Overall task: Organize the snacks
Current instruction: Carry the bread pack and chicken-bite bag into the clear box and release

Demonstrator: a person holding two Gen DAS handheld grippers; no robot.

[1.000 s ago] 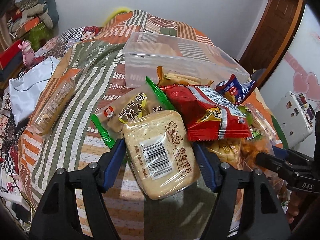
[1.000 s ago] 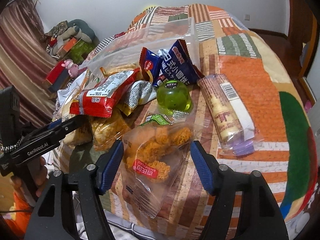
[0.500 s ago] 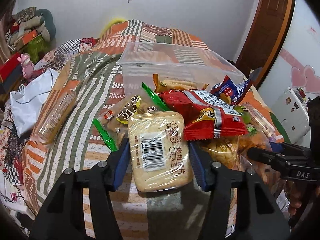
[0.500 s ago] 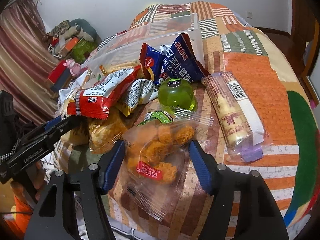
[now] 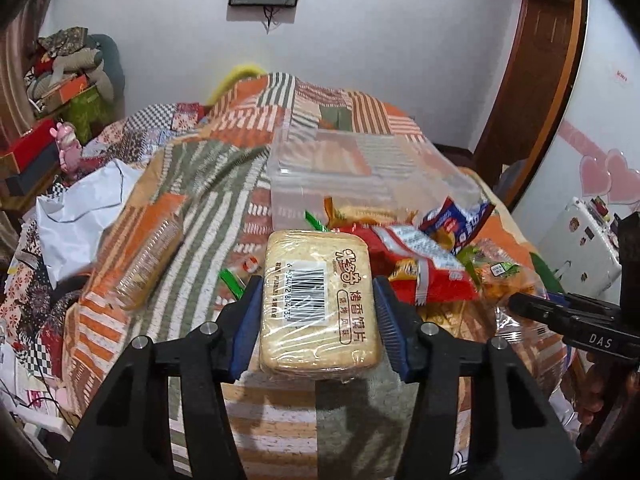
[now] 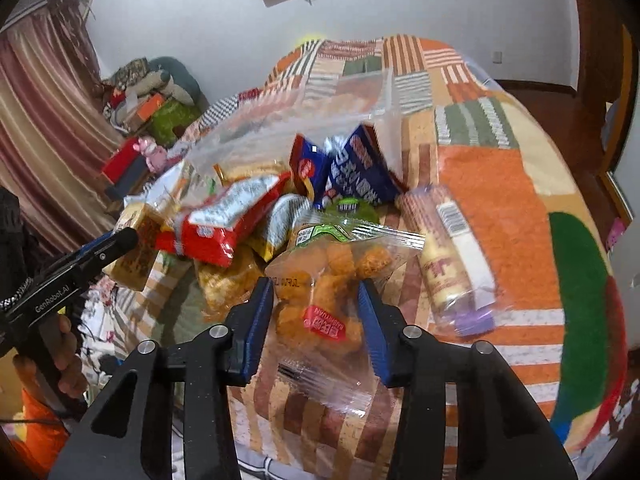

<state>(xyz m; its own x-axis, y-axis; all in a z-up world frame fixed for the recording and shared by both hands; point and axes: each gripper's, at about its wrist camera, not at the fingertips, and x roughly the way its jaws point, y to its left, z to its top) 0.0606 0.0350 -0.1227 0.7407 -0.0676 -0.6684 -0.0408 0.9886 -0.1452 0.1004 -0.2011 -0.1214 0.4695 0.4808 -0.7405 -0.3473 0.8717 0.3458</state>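
Note:
My left gripper (image 5: 318, 312) is shut on a beige bread-slice pack (image 5: 318, 300) with a barcode and holds it lifted above the quilt. My right gripper (image 6: 316, 308) is shut on a clear bag of orange fried snacks (image 6: 324, 280), also raised. A clear plastic bin (image 5: 360, 176) stands behind the snack pile; it also shows in the right wrist view (image 6: 304, 116). The pile holds a red packet (image 5: 424, 268), blue packets (image 6: 352, 168) and a green jelly cup (image 6: 352, 208).
A long biscuit tube (image 6: 452, 260) lies right of the pile and another clear tube (image 5: 148, 256) lies on the left. A white bag (image 5: 80, 216) and clutter sit at the bed's left edge. A wooden door (image 5: 532, 80) is at the right.
Both grippers closed on their packs and lifted them: the left took hold of the bread pack, the right took hold of the fried-snack bag. Both views have tilted upward.

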